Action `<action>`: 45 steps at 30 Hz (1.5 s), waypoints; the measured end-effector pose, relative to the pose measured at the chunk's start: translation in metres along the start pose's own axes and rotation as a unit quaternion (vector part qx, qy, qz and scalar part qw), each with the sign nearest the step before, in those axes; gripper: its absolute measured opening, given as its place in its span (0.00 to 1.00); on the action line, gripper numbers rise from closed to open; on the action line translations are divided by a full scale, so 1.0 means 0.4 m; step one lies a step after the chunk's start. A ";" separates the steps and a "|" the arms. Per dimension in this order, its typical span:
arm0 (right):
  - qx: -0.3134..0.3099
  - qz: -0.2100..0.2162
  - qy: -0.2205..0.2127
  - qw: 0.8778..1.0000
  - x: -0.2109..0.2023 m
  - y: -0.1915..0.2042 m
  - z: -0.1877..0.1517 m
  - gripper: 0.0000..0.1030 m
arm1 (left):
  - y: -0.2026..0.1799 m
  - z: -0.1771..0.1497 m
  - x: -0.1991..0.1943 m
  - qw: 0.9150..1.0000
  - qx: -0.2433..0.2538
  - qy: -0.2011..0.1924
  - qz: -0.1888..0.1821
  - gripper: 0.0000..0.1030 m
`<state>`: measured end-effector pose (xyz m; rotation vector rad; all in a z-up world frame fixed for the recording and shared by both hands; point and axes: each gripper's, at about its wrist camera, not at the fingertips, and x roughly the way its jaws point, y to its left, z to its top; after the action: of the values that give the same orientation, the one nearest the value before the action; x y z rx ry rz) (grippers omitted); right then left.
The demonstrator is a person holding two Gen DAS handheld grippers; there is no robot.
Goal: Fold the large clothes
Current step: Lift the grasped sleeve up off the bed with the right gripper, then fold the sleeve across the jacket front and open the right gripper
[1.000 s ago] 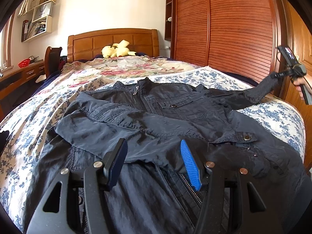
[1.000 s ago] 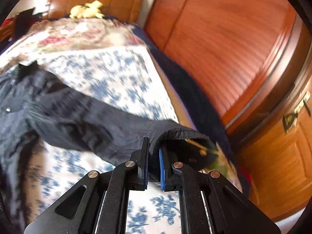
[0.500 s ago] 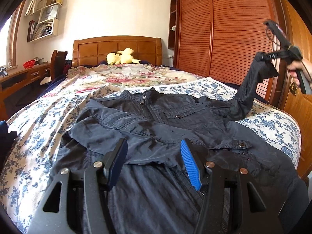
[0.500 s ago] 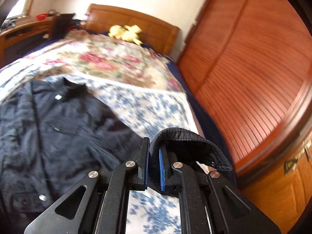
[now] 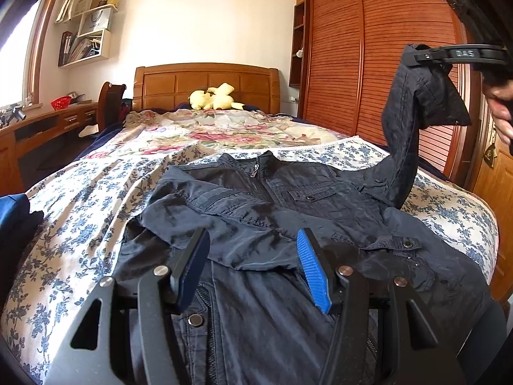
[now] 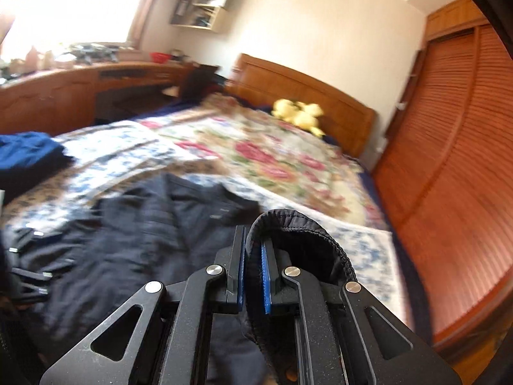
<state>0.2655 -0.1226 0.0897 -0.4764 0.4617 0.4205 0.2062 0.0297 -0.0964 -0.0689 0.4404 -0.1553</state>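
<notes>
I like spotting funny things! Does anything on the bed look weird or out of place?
One sleeve of the dark jacket sticks up in the air, because the right gripper pinches its cuff.

Home bedroom. Seen: bed (image 5: 96, 199) with floral covers mid-frame, wooden headboard (image 5: 205, 80) behind, yellow plush toy (image 5: 214, 96) at it, louvred wardrobe doors (image 5: 368, 48) right, desk (image 5: 48, 125) and wall shelves (image 5: 86, 32) upper left.

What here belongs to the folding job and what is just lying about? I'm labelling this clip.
Job: dark navy zip jacket; its lifted sleeve cuff; right hand-held gripper; left hand-held gripper.
Lying about: yellow plush toy; blue folded garment; red bowl.
</notes>
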 end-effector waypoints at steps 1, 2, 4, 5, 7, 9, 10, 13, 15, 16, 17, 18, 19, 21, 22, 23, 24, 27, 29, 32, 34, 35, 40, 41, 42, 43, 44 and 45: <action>-0.001 0.011 -0.001 1.000 -0.001 0.017 0.001 0.06 | 0.001 0.001 0.001 1.000 -0.001 0.000 0.000 0.54; -0.002 0.023 0.000 1.000 0.000 0.037 -0.005 0.06 | 0.002 0.001 0.001 1.000 -0.001 0.000 0.000 0.54; -0.005 0.039 0.010 0.999 0.014 0.069 -0.025 0.06 | 0.002 0.001 0.000 1.000 0.000 0.000 0.001 0.54; -0.006 0.045 0.019 0.999 0.024 0.082 -0.039 0.06 | 0.002 0.001 0.001 1.000 0.000 0.000 0.000 0.54; -0.006 0.057 0.040 0.998 0.048 0.108 -0.081 0.06 | 0.003 0.002 0.000 1.000 0.001 -0.001 0.000 0.54; -0.002 0.067 0.061 0.996 0.074 0.129 -0.126 0.06 | 0.004 0.003 -0.001 1.000 0.001 -0.001 0.000 0.54; 0.002 0.071 0.070 0.995 0.081 0.135 -0.145 0.06 | 0.004 0.002 -0.001 1.000 0.001 -0.001 0.000 0.54; 0.012 0.085 0.098 0.991 0.106 0.157 -0.213 0.06 | 0.005 0.002 -0.001 1.000 0.000 0.000 0.001 0.54; 0.025 0.099 0.113 0.988 0.119 0.168 -0.258 0.06 | 0.004 0.001 -0.001 1.000 0.000 0.001 0.001 0.54; 0.030 0.102 0.117 0.987 0.124 0.174 -0.275 0.06 | 0.004 0.000 -0.001 1.000 0.001 0.001 0.002 0.54; 0.035 0.106 0.121 0.986 0.127 0.178 -0.289 0.06 | 0.002 -0.001 0.000 1.000 0.002 0.002 0.002 0.54; 0.039 0.109 0.124 0.986 0.129 0.181 -0.304 0.06 | 0.000 -0.001 0.001 1.000 0.003 0.003 0.003 0.54; 0.043 0.110 0.125 0.985 0.128 0.183 -0.310 0.06 | -0.001 -0.002 0.002 1.000 0.003 0.003 0.003 0.54; 0.053 0.114 0.126 0.984 0.122 0.186 -0.324 0.06 | -0.002 -0.004 0.006 1.000 0.003 0.005 0.004 0.54; 0.056 0.113 0.126 0.984 0.117 0.186 -0.327 0.07 | -0.002 -0.004 0.006 1.000 0.003 0.005 0.003 0.54; 0.058 0.112 0.125 0.984 0.109 0.189 -0.331 0.07 | -0.004 -0.005 0.007 1.000 0.003 0.005 0.003 0.54; 0.060 0.113 0.124 0.984 0.100 0.192 -0.333 0.07 | -0.005 -0.005 0.008 1.000 0.004 0.006 0.002 0.54; 0.069 0.114 0.127 0.983 0.074 0.198 -0.342 0.17 | -0.011 -0.008 0.011 1.000 0.007 0.008 0.001 0.54; 0.071 0.113 0.129 0.983 0.059 0.199 -0.352 0.35 | -0.015 -0.010 0.014 1.000 0.010 0.010 0.000 0.54; 0.061 0.096 0.140 0.984 0.045 0.203 -0.377 0.43 | -0.019 -0.011 0.017 1.000 0.010 0.012 -0.001 0.54; 0.070 0.098 0.147 0.982 0.040 0.189 -0.395 0.43 | -0.023 -0.010 0.017 1.000 0.011 0.011 -0.003 0.54; 0.074 0.095 0.152 0.981 0.036 0.183 -0.403 0.44 | -0.026 -0.010 0.016 1.000 0.011 0.011 -0.003 0.54; 0.079 0.082 0.143 0.983 0.009 0.154 -0.414 0.51 | -0.034 -0.010 0.012 1.000 0.018 0.010 -0.004 0.54; 0.081 0.078 0.143 0.983 0.013 0.144 -0.415 0.52 | -0.036 -0.010 0.010 1.000 0.019 0.010 -0.005 0.54; 0.087 0.075 0.144 0.983 0.022 0.133 -0.416 0.52 | -0.037 -0.011 0.008 1.000 0.020 0.009 -0.007 0.54; 0.092 0.073 0.145 0.982 0.028 0.125 -0.417 0.53 | -0.039 -0.012 0.005 1.000 0.022 0.009 -0.009 0.54; 0.097 0.069 0.146 0.982 0.039 0.116 -0.420 0.53 | -0.041 -0.012 0.002 1.000 0.023 0.009 -0.010 0.54; 0.100 0.065 0.149 0.982 0.054 0.108 -0.425 0.53 | -0.042 -0.012 -0.002 1.000 0.025 0.008 -0.010 0.54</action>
<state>0.2078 -0.1705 -0.0705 -0.3144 0.8207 0.4246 0.2012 0.0130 -0.0985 -0.0231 0.4508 -0.1865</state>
